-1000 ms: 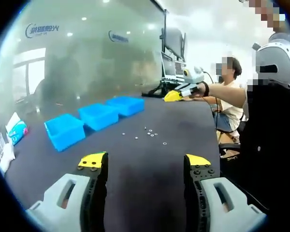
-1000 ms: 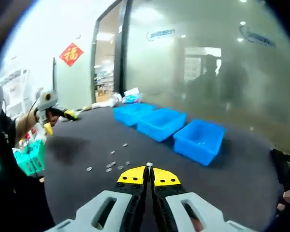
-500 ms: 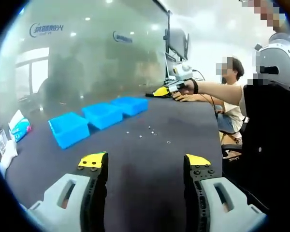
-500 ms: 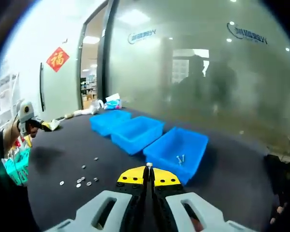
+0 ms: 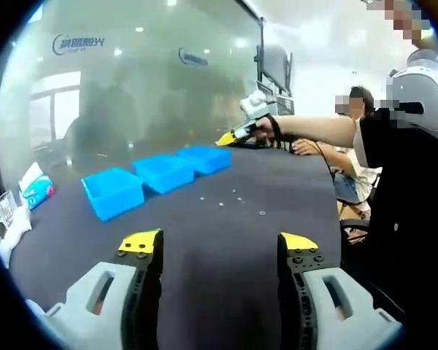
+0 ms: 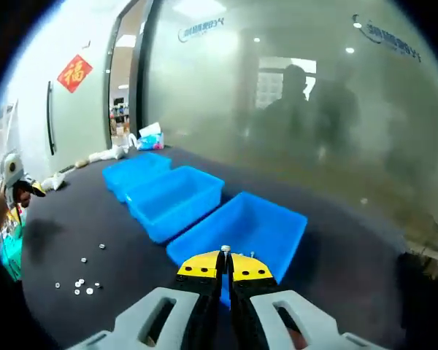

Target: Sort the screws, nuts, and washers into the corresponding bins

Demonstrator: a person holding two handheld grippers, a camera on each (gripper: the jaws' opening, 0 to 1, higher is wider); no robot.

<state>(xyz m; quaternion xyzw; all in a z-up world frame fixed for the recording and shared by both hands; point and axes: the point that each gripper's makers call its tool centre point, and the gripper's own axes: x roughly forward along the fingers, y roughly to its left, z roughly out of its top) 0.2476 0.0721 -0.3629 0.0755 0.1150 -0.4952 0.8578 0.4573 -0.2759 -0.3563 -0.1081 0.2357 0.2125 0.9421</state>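
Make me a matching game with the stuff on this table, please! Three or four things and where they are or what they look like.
Things:
1. left gripper
2. right gripper
3. bins
4. loose small metal parts

States:
A. blue, three in a row
B. jaws wide apart, nothing between them
C. scattered on the dark table
D. jaws closed on a small screw, above the nearest bin

Pairs: 1-B, 2-D, 3-A, 4-C

Frosted glass wall [image 6: 292,95] with logos ahead; red sign [image 6: 71,71] on white wall, door [image 6: 124,80] alongside; ceiling lights.
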